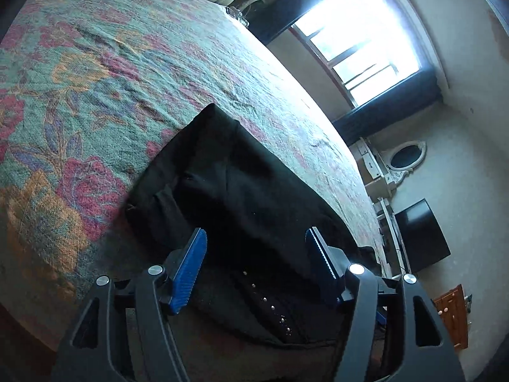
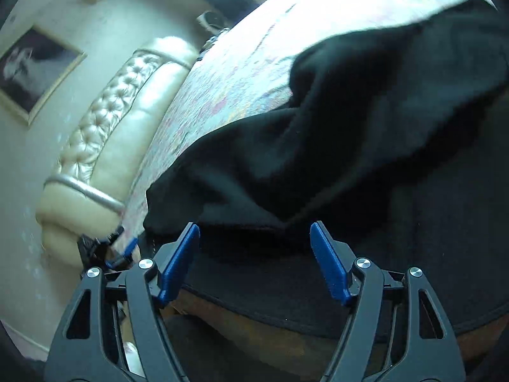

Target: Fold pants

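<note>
Black pants (image 1: 241, 191) lie folded over on a bed with a floral cover (image 1: 95, 73). A row of small studs (image 1: 270, 302) shows on the near part. My left gripper (image 1: 256, 238) is open, its blue pads either side of the pants' near part, nothing between them. In the right wrist view the pants (image 2: 334, 146) lie bunched in a doubled layer over the bed cover (image 2: 241, 63). My right gripper (image 2: 254, 232) is open just before the near fold. The left gripper (image 2: 109, 251) shows small at the left.
A padded cream headboard (image 2: 105, 146) and a framed picture (image 2: 35, 70) are on the far side. A bright window (image 1: 359, 38), a dark screen (image 1: 423, 235), an oval mirror (image 1: 405, 156) and a wooden drawer unit (image 1: 453, 315) stand beyond the bed's edge.
</note>
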`<control>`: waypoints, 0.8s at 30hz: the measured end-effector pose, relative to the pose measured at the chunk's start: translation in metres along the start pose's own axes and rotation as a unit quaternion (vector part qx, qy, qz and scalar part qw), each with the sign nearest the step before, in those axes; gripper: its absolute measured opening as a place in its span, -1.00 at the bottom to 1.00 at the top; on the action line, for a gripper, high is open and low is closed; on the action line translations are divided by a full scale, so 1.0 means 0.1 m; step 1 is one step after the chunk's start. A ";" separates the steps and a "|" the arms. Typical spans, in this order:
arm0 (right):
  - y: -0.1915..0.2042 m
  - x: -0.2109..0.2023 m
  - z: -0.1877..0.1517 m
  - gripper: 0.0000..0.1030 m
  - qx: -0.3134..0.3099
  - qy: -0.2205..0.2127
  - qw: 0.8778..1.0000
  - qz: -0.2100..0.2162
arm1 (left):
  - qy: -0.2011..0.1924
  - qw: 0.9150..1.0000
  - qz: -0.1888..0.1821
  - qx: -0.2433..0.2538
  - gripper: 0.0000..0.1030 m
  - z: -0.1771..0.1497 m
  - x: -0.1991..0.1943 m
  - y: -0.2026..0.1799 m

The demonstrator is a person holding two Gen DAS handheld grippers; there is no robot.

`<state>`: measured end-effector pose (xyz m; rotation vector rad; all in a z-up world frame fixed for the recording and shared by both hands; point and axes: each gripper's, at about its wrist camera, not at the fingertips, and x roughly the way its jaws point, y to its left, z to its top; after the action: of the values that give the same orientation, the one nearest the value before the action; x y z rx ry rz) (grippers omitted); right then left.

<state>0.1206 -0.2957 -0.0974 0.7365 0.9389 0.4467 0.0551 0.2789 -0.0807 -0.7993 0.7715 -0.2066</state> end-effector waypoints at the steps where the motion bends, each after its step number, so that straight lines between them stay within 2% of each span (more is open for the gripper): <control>1: -0.07 0.00 -0.01 0.41 0.027 -0.004 1.000 0.009 | 0.000 1.000 0.007 -0.012 0.24 -0.01 0.06 0.00; 5: -0.26 0.07 -0.08 0.41 0.098 -0.013 0.994 0.038 | -0.012 0.997 0.033 -0.065 0.24 0.05 0.26 0.05; 11: -0.24 0.25 -0.05 0.41 0.119 -0.027 0.991 0.049 | -0.039 0.994 0.053 -0.089 0.24 0.09 0.37 0.09; 12: -0.23 0.28 -0.04 0.41 0.124 -0.027 0.990 0.053 | -0.041 0.994 0.057 -0.089 0.20 0.10 0.37 0.08; 13: -0.23 0.34 -0.03 0.41 0.129 -0.028 0.990 0.056 | -0.042 0.993 0.061 -0.089 -0.01 0.09 0.37 0.08; 14: -0.23 0.36 -0.04 0.41 0.131 -0.031 0.989 0.054 | -0.042 0.993 0.070 -0.091 -0.12 0.09 0.37 0.09; 16: -0.23 0.38 -0.08 0.38 0.137 -0.032 0.989 0.054 | -0.036 0.991 0.081 -0.101 -0.55 0.09 0.38 0.16; 19: -0.30 0.30 -0.20 0.30 0.175 -0.034 0.982 0.067 | -0.034 0.989 0.057 -0.130 -0.64 0.07 0.35 0.29; 21: -0.32 0.34 -0.21 0.30 0.193 -0.030 0.977 0.085 | -0.032 0.989 0.055 -0.130 -0.65 0.07 0.34 0.30; 24: -0.36 0.46 -0.20 0.27 0.195 -0.030 0.977 0.082 | -0.032 0.989 0.052 -0.132 -0.65 0.08 0.33 0.29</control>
<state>0.1293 -0.2840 -0.1573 1.1857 0.9218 0.3851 0.0812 0.2886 -0.1155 -1.0086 0.7878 0.0163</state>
